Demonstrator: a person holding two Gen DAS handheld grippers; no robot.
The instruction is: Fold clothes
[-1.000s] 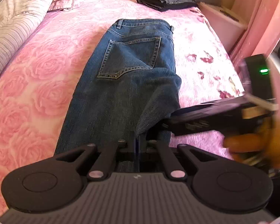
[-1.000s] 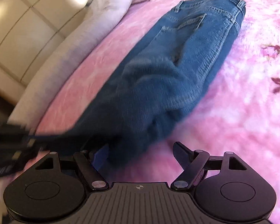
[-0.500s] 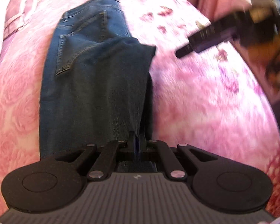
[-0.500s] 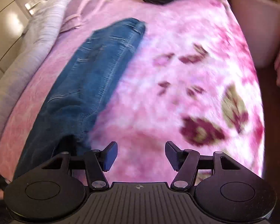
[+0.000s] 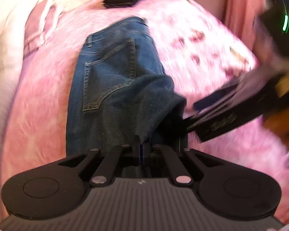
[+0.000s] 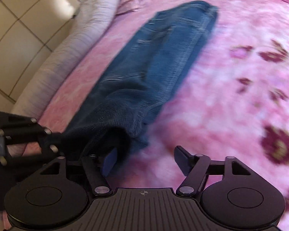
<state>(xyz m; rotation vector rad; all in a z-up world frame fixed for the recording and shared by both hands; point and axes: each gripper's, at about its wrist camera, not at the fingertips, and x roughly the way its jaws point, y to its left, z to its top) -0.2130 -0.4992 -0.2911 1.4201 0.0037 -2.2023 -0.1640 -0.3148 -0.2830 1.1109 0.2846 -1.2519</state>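
I see bright daylight, blown out white at the left view's upper left. Motion blur smears both feeds. Fisheye bends the edges.

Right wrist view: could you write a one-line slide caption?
Open right gripper beside the hem of jeans on a pink bed.
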